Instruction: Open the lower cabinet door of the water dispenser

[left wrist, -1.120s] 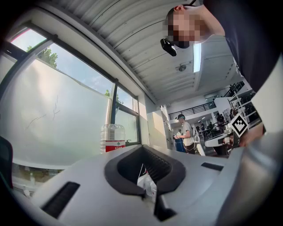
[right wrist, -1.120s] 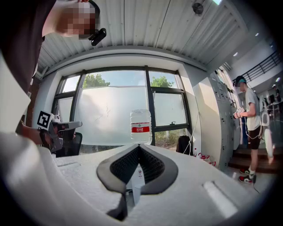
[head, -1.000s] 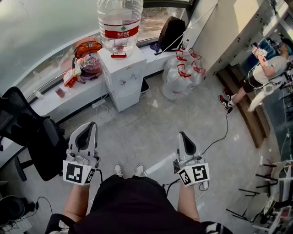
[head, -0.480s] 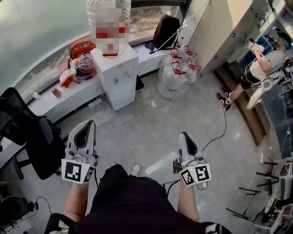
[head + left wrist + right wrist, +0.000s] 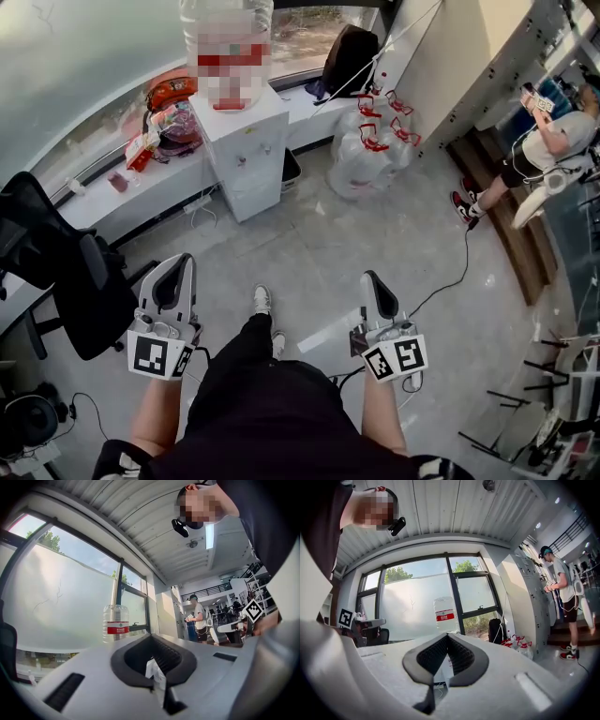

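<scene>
The white water dispenser (image 5: pixel 246 141) stands against the window ledge, with a large clear bottle (image 5: pixel 225 42) on top. Its lower cabinet door (image 5: pixel 255 195) is closed. My left gripper (image 5: pixel 178 262) and right gripper (image 5: pixel 373 279) are held level at waist height, well short of the dispenser and pointing toward it. Both are shut with nothing between the jaws. The bottle (image 5: pixel 116 623) shows beyond the left gripper (image 5: pixel 151 638) in the left gripper view. In the right gripper view the bottle (image 5: pixel 445 615) stands above the right gripper (image 5: pixel 447 636).
A black office chair (image 5: pixel 56 272) stands at the left. Bags and small items lie on the ledge (image 5: pixel 169 117). Bagged empty bottles (image 5: pixel 370 155) and a black backpack (image 5: pixel 352 61) sit right of the dispenser. A cable (image 5: pixel 450 272) crosses the floor. A person (image 5: pixel 544 150) stands far right by wooden steps (image 5: pixel 497 216).
The person carrying the grippers has stepped toward the dispenser, one foot now ahead. Both grippers came along and stayed shut.
</scene>
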`<action>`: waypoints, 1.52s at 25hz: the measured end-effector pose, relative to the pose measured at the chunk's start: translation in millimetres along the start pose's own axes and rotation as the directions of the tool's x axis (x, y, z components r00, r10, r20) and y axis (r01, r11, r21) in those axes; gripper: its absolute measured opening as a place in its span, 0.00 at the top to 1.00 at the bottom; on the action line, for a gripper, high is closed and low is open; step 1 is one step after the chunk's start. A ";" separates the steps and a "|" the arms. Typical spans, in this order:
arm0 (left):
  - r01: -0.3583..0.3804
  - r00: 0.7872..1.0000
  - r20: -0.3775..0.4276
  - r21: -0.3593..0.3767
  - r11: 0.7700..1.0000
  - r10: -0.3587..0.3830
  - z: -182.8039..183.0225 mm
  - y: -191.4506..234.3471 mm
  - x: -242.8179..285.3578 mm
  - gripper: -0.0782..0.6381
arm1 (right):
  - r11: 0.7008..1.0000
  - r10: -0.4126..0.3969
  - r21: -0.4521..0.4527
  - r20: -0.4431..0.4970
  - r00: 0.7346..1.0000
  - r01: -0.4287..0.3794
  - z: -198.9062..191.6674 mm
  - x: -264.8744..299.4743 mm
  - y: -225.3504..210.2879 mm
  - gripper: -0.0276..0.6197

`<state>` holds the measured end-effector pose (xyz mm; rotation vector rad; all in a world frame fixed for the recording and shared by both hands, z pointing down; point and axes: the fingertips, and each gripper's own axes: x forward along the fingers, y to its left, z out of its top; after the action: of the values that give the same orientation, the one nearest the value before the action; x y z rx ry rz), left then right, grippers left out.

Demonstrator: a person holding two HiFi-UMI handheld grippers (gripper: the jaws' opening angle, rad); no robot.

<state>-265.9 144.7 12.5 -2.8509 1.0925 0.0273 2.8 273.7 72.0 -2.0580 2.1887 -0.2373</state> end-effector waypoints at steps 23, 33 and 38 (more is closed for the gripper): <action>0.059 0.998 0.019 -0.120 0.991 -0.057 -46.4 93.7 220.7 0.88 | 0.995 0.043 -0.083 -0.132 0.990 -0.054 15.7 216.4 -68.2 0.95; 0.024 1.000 0.021 -0.120 0.992 -0.022 -43.2 98.3 246.9 0.88 | 0.992 0.086 -0.082 -0.137 0.987 -0.097 22.9 251.1 -89.1 0.95; -0.041 0.999 0.017 -0.082 0.996 0.043 -36.7 96.9 255.9 0.88 | 0.984 0.163 -0.049 -0.122 0.979 -0.170 19.6 274.9 -101.9 0.95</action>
<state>-140.7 -100.8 29.3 -2.8918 1.1742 0.1042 89.0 -7.1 77.3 -1.9204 2.4509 -0.2854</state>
